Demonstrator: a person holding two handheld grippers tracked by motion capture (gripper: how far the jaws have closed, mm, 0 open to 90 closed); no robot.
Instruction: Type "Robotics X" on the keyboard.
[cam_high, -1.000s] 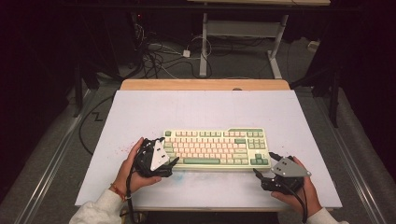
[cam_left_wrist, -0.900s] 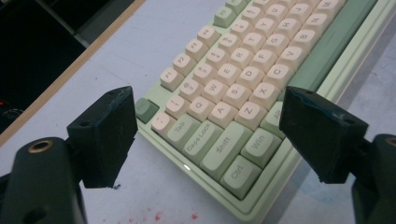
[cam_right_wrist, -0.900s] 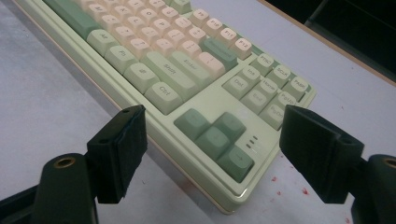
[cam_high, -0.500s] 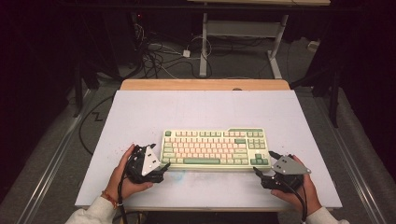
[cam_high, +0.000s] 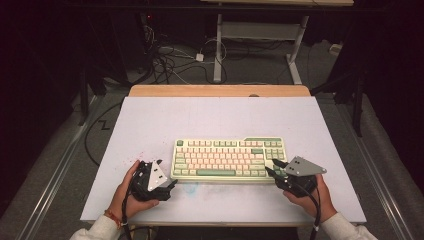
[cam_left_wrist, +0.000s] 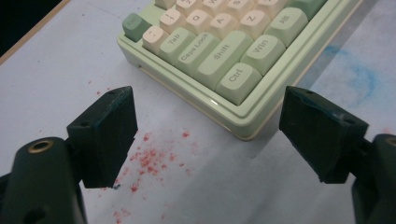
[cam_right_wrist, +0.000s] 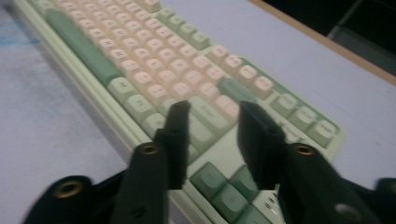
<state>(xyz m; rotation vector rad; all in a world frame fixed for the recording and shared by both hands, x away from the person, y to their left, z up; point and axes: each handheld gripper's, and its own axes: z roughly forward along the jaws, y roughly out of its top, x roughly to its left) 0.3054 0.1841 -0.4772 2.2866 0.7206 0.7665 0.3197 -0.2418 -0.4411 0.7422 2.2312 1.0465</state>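
**Both grippers at the keyboard's near corners**

High view: keyboard (cam_high: 229, 157) flat mid-table (cam_high: 210, 117), left gripper (cam_high: 167, 186) just off its near-left corner, right gripper (cam_high: 272, 167) over its right end.

Left gripper view: jaws wide, nothing between them, keyboard corner ahead, red specks (cam_left_wrist: 149, 161) below.

Right gripper view: blurred; jaws just narrowed, seemingly gripping nothing, above the keys

You had open table (cam_high: 220, 117) behind the keyboard (cam_high: 227, 159), wide and bare to the far wooden edge. Bare strips ran left and right of it too. Along the near edge, the strip in front of the keyboard stayed free between your hands. The keyboard itself blocked the middle. Your left gripper (cam_high: 167, 186) sat just off its near-left corner, jaws wide; your right gripper (cam_high: 271, 168) hung over its right end, jaws just narrowed, nothing between.
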